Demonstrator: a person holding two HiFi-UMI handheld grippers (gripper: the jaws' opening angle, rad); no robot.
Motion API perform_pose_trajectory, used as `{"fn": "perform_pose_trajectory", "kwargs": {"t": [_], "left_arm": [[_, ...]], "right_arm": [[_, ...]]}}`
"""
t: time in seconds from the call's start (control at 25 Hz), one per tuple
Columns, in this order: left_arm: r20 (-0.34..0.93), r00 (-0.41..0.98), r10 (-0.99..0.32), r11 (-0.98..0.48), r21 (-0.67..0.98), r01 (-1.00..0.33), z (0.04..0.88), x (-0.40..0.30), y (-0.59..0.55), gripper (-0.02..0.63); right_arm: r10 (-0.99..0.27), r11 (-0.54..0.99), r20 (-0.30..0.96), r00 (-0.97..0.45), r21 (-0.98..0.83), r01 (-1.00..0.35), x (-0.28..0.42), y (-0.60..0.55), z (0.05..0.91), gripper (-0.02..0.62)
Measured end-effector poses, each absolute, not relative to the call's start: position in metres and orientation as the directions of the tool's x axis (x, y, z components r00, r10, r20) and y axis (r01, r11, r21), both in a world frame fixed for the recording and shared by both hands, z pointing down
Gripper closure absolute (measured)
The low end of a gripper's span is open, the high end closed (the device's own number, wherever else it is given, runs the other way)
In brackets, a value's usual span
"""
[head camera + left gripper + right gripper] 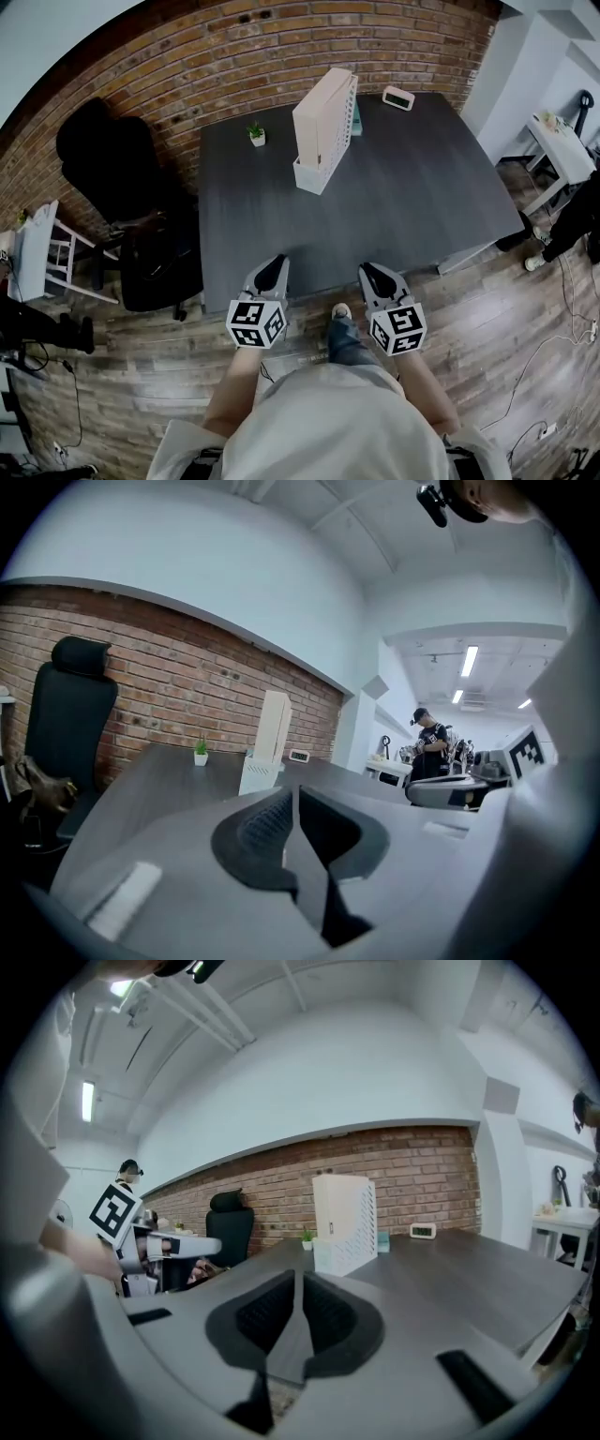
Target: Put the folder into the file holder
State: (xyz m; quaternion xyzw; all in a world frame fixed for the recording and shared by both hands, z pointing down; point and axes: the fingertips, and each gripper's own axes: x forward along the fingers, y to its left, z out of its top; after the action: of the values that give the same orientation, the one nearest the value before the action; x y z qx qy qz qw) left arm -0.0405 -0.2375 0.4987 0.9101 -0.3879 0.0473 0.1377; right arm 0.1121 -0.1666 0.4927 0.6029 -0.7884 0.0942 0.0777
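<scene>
Folder (pixel 322 114) upright in file holder (pixel 310 177)

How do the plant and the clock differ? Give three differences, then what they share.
The plant stands left of the file holder; the clock stands to its right. The plant is green leaves in a white pot; the clock is a white case with a dark face. The plant is taller than wide; the clock is wider than tall. Both stand on the desk, near its far edge.
</scene>
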Motion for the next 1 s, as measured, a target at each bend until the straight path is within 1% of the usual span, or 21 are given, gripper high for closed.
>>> {"fn": "perform_pose_trajectory", "kwargs": {"t": [0.16,0.36,0.6,1.0], "left_arm": [[0.223,0.676,-0.702,-0.645,0.203,-0.737,0.505,-0.070,-0.192,0.583],[0.246,0.630,-0.737,-0.590,0.220,-0.776,0.511,-0.103,-0.148,0.595],[0.256,0.609,-0.751,-0.571,0.211,-0.793,0.515,-0.124,-0.123,0.595],[0.226,0.627,-0.745,-0.589,0.219,-0.778,0.501,-0.130,-0.107,0.595]], "right_arm": [[-0.931,0.258,0.252,-0.262,-0.050,-0.965,0.094,-0.128,0.496,0.591],[-0.925,0.275,0.263,-0.275,-0.040,-0.961,0.081,-0.082,0.502,0.592],[-0.920,0.277,0.272,-0.283,-0.062,-0.959,0.068,-0.058,0.509,0.592],[-0.924,0.292,0.239,-0.299,-0.063,-0.954,0.052,-0.047,0.495,0.594]]}}
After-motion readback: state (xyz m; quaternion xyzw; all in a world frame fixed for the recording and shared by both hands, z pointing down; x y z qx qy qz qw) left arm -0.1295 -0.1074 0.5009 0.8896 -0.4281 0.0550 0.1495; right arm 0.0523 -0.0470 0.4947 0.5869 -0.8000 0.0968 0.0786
